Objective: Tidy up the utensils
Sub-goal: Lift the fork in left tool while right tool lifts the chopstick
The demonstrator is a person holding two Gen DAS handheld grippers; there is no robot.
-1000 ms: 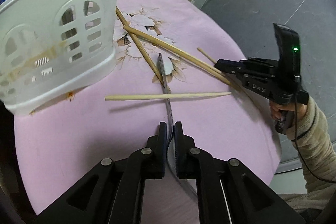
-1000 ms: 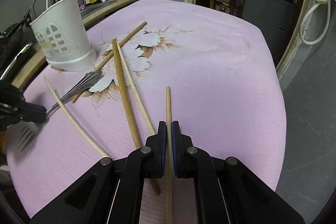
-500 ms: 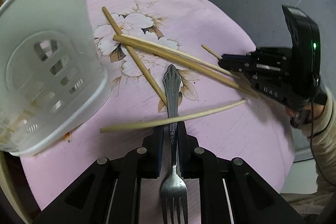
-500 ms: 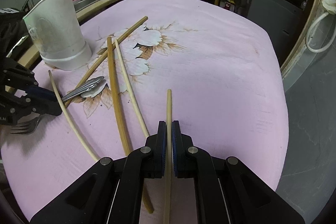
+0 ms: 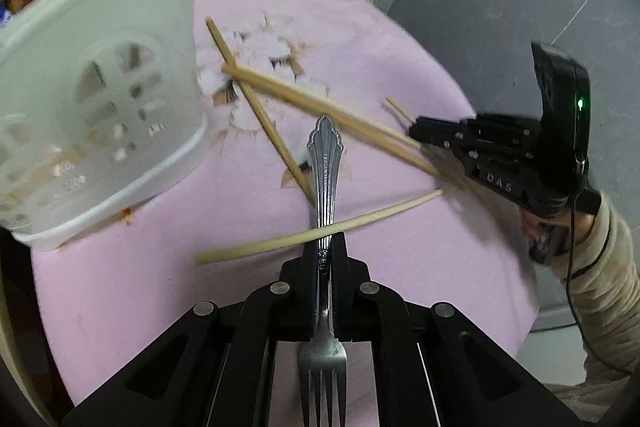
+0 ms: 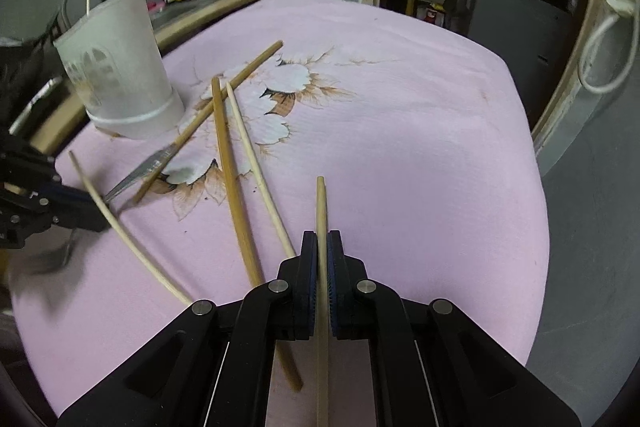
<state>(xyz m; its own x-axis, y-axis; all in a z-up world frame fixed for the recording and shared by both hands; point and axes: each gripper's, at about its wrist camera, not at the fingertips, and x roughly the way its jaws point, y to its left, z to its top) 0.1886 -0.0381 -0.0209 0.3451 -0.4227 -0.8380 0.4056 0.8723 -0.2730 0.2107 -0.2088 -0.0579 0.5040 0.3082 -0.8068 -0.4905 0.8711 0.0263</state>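
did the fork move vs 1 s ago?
Yes. The fork, clamped in the left gripper, has rolled from edge-on to flat, and its handle tip has lifted off the cloth beside the white holder.

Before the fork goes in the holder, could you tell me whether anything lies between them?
Nothing visible blocks it: the left hand-held gripper holds the fork above the chopsticks, and the white holder stands open to its left.
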